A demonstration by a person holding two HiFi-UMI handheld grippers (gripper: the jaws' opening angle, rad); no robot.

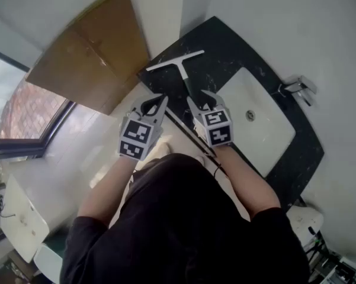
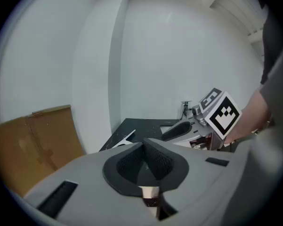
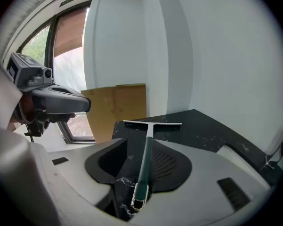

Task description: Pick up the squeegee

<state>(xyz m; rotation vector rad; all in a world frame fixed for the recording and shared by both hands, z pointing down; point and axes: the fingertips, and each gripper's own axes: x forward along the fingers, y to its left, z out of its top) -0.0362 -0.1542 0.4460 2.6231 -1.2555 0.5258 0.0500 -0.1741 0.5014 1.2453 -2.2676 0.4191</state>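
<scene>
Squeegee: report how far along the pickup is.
Done: the right gripper is lined up, its open jaws either side of the squeegee. In hand: nothing gripped; it lies flat on the counter. To do: close and lift. The left gripper is shut, empty.

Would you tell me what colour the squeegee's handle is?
The squeegee's handle is dark green, clearest in the right gripper view.
</scene>
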